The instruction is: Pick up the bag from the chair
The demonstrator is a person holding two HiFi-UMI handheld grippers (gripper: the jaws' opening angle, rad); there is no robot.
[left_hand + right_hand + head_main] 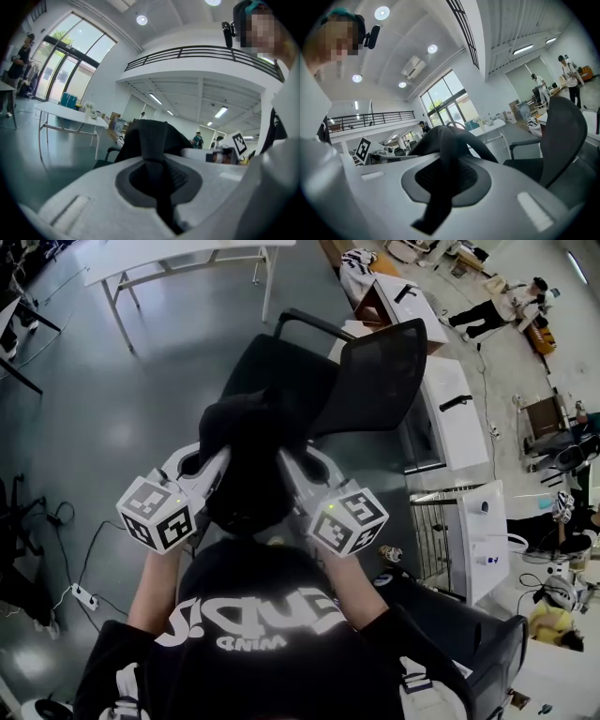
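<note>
A black bag (246, 457) hangs between my two grippers, lifted in front of the black mesh office chair (373, 379). My left gripper (212, 463) is shut on a black strap of the bag at its left side. My right gripper (289, 465) is shut on a strap at its right side. In the left gripper view the strap (151, 154) runs up between the shut jaws to the bag (151, 135). The right gripper view shows the same: a strap (440, 173) pinched in the jaws, the bag (440, 140) above, the chair's back (563, 133) to the right.
White tables (178, 257) stand at the far side. A white desk (452, 411) and a cabinet (480, 538) sit right of the chair. Cables and a power strip (82, 596) lie on the grey floor at the left. A person (495, 306) is far off, top right.
</note>
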